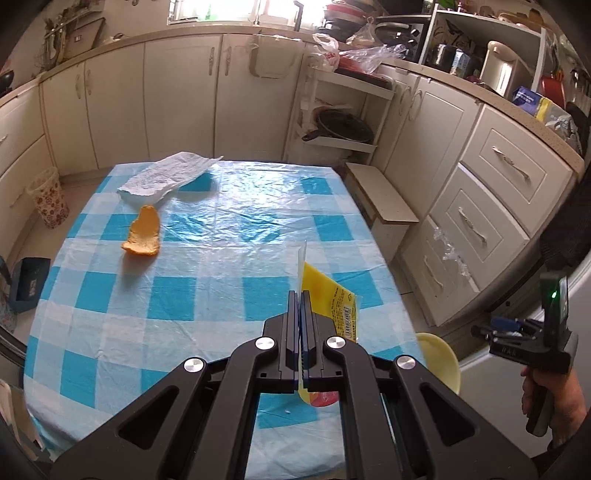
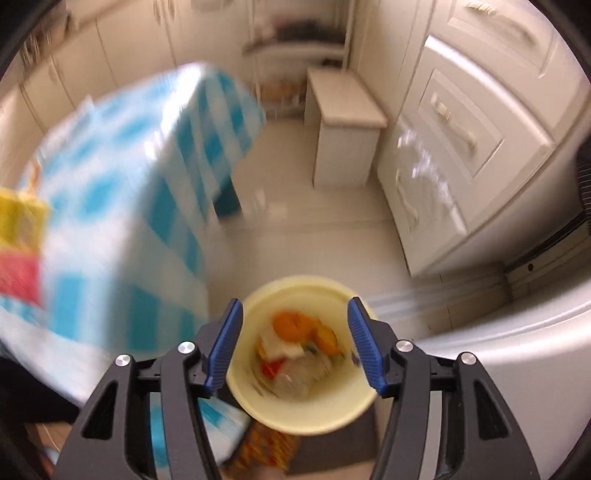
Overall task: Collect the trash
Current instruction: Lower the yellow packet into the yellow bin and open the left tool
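Cream cabinets [image 1: 177, 96] line the kitchen walls ahead of the fingers, drawers [image 1: 491, 206] to their right, a bright window [image 1: 229, 9] above, pale tiled floor [image 2: 295, 236] below.

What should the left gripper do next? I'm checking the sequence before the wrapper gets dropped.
Probably carry the yellow wrapper rightward, off the table edge, over the pale yellow bin before opening. The left gripper is shut on the wrapper, still above the tablecloth, and the bin sits below the table's right side. The right gripper hangs open above it.
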Demonstrator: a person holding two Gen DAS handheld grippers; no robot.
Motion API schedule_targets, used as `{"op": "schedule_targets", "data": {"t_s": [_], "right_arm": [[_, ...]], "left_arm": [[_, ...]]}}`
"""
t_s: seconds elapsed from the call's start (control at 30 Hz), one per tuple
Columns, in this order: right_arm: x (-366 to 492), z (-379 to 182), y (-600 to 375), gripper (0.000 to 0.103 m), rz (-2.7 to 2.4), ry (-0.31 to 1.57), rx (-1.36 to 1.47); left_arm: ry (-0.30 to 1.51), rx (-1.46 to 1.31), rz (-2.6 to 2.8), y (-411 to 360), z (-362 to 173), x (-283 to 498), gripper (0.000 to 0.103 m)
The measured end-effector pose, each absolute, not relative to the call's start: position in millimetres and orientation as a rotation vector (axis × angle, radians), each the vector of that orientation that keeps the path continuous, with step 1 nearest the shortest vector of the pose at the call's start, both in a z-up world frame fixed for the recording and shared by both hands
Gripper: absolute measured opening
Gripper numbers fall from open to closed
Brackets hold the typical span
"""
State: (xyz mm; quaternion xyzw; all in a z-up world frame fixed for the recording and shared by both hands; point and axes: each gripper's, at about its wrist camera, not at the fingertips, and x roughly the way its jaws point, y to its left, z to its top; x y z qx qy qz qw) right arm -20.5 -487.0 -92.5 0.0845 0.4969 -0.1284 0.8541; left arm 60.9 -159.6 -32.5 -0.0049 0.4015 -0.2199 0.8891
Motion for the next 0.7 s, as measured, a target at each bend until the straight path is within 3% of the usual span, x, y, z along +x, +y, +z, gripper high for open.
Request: {"op": "schedule_targets", "data": {"t_s": [0.17,0.3,0.57,0.63,0.7], "right_arm": [[-49,-9,-486,0.063,-0.25,0.741,0.245],[-68,28,-494,0.064,-0.243,0.601,0.295],[-70,47,-511,0.064,-0.229,0.544,0.365],[-70,50,-511,0.064,-0.23,0.538,0.366],[-70,51,-511,0.064,-0.229,0.534,0.369]], "left_arm": [[0.869,-0.06,-0.569,-211,-29,33,0.001],[0.883,-0.028,-0.621,-266,-37,11,0.001],[1.042,0.071,-0.62,-376,-110,-1,0.002],[1.104,0.09,-0.63,-397,-130,0,0.012],[1.125,0.124,-0.621,-409,-140,-2,0.035]]}}
